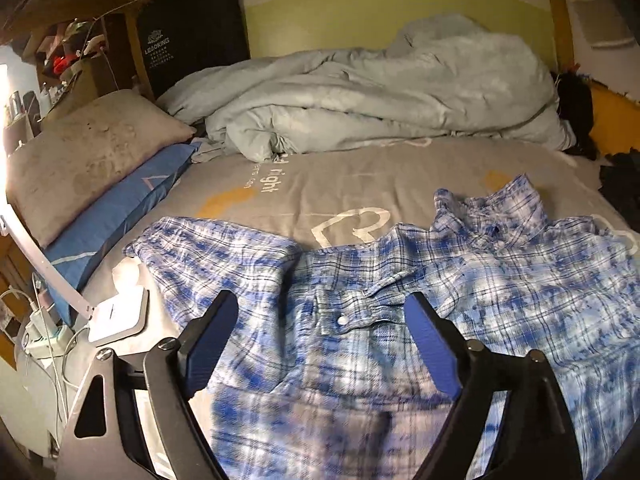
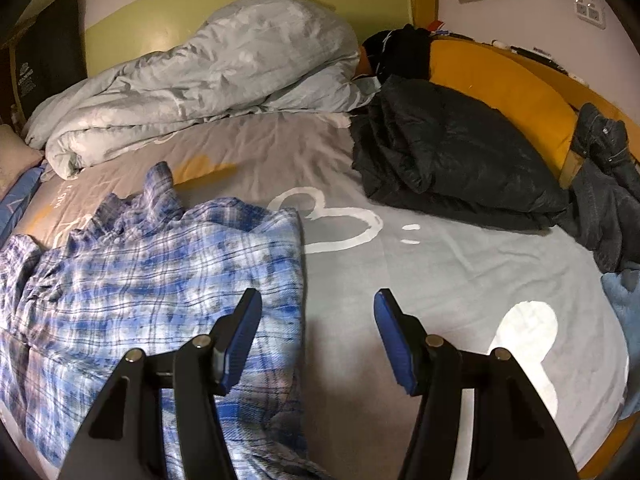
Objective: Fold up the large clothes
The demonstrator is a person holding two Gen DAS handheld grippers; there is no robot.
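Left wrist view: plaid shirt [image 1: 400, 280] lies partly folded on the bed sheet [image 1: 360, 184], one sleeve laid in; left gripper [image 1: 320, 340] and right gripper [image 2: 316, 340] both gape empty, more folds remaining.

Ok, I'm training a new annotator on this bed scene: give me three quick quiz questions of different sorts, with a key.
1. True or false: the left gripper is clamped on the plaid shirt.
2. What lies on the grey bedsheet beyond the right gripper? A) dark jacket B) red towel C) laptop
3. Fill in: the crumpled duvet is light ____.

Key: 1 false, its fingers stand apart above the cloth; 2 A; 3 grey.
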